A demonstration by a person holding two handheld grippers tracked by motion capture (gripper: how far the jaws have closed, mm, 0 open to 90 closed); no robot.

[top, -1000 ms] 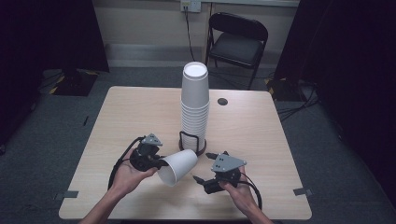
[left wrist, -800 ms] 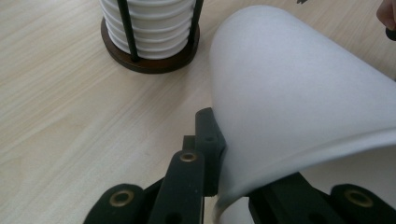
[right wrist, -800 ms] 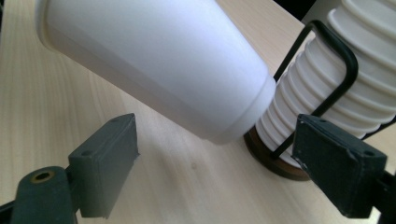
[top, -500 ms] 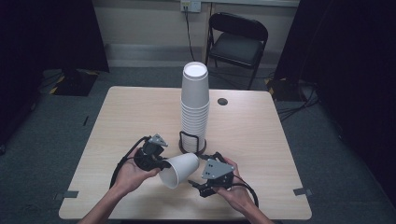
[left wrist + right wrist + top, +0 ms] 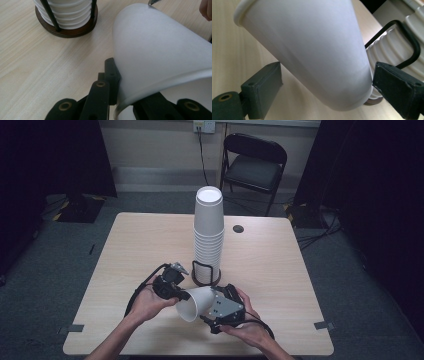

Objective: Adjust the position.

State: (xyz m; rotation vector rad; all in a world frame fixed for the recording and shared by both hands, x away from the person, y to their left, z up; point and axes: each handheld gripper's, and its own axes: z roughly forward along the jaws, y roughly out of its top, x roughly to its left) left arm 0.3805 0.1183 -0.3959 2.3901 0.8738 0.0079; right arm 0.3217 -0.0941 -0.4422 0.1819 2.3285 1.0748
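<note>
The desk, pale wood, carries everything; a folding chair stands on the floor beyond its far edge. Near the desk's middle rises a tall stack of white cups, set in a round dark holder with black wire uprights; in the left gripper view the holder's base and the lowest cup rims sit at the top left. A small dark disc lies on the desk to the right of the stack, toward the far edge.

Closer to the near edge, just in front of the holder, a single white cup is held on its side above the desk, its open mouth toward the near edge and tilted to the left. The left tongs are closed on the cup's rim: in the left gripper view the black jaws pinch the cup wall at the lip, one jaw outside and one inside. The right tongs stand spread on either side of the cup's narrow end; their jaws have just been opening, and in the right gripper view the cup lies between the two pads with a gap showing at each
</note>
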